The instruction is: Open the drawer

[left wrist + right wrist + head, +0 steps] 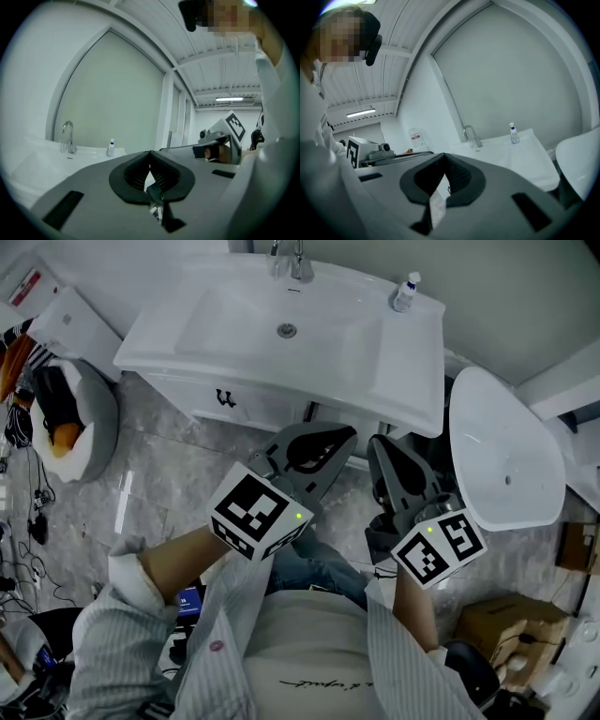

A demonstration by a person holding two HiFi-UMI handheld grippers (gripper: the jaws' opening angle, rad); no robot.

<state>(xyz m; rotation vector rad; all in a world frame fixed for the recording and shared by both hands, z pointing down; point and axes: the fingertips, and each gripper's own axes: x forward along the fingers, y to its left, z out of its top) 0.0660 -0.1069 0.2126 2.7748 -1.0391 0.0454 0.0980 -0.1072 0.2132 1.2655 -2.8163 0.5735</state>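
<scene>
holding the left gripper point(323, 448) and right gripper point(389, 460) clenched shut and empty, the person is risking them bumping off the drawer handle point(225, 398).

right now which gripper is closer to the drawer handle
Left. The left gripper is off to the right of the drawer handle and lower in the head view. The right gripper is further right still, beyond the left one.
</scene>
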